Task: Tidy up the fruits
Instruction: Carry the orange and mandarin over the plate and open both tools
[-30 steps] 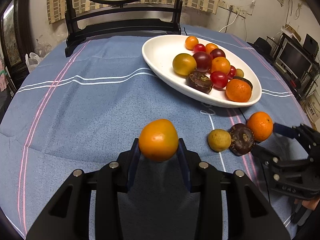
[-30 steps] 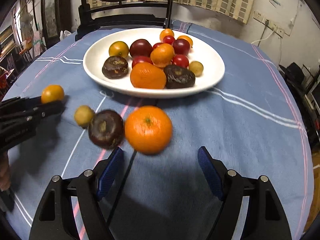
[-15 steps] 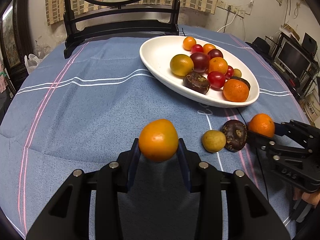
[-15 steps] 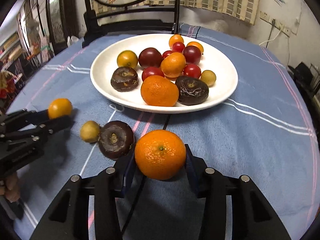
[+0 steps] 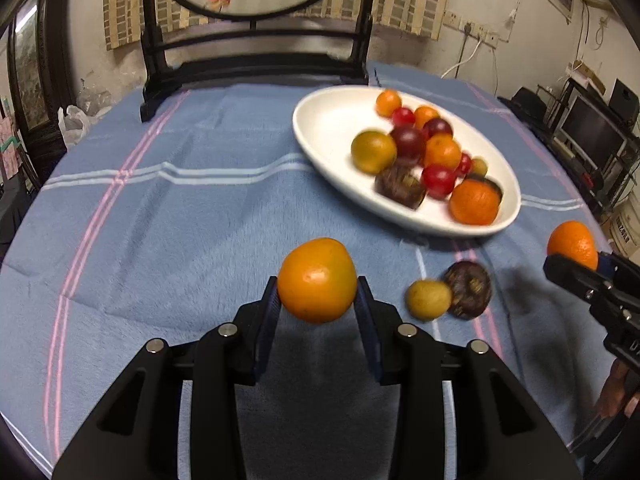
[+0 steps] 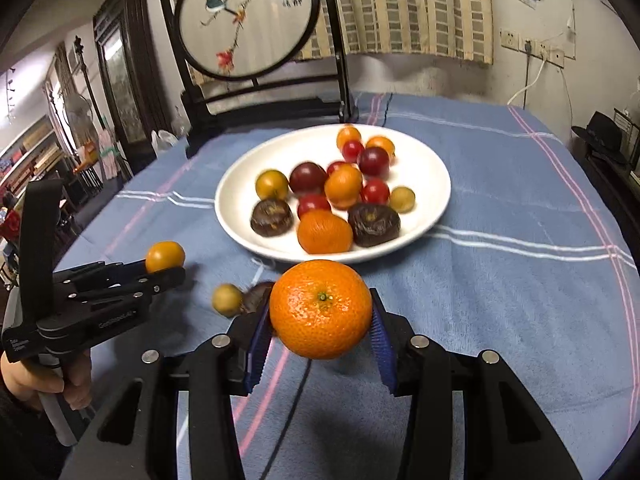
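My left gripper point(image 5: 317, 309) is shut on a smooth orange-yellow fruit point(image 5: 317, 280) and holds it above the blue cloth. My right gripper point(image 6: 320, 328) is shut on a dimpled mandarin point(image 6: 320, 309), lifted off the table; the mandarin also shows at the right edge of the left wrist view point(image 5: 573, 245). A white oval plate point(image 6: 432, 176) ahead holds several fruits: oranges, red and dark plums, dark brown fruits. A small yellow-green fruit point(image 5: 428, 299) and a dark brown fruit point(image 5: 468, 289) lie touching on the cloth between the grippers.
A round table under a blue striped cloth point(image 5: 160, 216). A black wooden stand with a round embroidered screen point(image 6: 248, 20) rises at the far edge behind the plate. Shelves and furniture stand around the table.
My right gripper closed on the mandarin and lifted it off the cloth, rising and pulling back. My left gripper kept its fruit and rose a little.
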A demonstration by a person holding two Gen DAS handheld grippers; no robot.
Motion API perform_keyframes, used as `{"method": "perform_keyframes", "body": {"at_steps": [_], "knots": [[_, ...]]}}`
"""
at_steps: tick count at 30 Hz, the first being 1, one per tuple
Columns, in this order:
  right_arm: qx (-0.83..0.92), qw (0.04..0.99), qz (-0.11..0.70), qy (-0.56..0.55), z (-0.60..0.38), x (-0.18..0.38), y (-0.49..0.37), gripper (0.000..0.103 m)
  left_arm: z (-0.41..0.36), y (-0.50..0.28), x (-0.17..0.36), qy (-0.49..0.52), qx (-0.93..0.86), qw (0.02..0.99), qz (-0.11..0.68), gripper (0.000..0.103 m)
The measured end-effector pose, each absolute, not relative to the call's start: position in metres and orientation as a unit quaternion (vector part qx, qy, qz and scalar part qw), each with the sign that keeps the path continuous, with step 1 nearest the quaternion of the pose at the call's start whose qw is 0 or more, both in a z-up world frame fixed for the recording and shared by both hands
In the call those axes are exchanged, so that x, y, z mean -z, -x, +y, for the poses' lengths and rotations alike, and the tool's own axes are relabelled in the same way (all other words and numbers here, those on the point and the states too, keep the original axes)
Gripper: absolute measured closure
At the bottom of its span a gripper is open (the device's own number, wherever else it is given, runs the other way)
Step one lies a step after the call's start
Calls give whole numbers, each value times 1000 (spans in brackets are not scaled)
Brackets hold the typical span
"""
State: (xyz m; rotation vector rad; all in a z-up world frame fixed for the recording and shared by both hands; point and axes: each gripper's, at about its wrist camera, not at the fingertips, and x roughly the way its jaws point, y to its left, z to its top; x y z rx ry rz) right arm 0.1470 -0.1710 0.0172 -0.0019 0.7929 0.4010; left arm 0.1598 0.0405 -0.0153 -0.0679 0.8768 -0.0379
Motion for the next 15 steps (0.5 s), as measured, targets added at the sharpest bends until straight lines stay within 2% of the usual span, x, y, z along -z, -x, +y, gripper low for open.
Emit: {"method": "perform_keyframes", "body": {"at_steps": [7, 15], "knots": [[-203, 913, 354, 24, -152, -42, -170, 57, 21, -194, -22, 6, 38, 913, 407, 66], [-177, 916, 359, 21, -146, -31, -212, 57, 4, -251, -18, 8, 22, 908, 418, 66]]}}
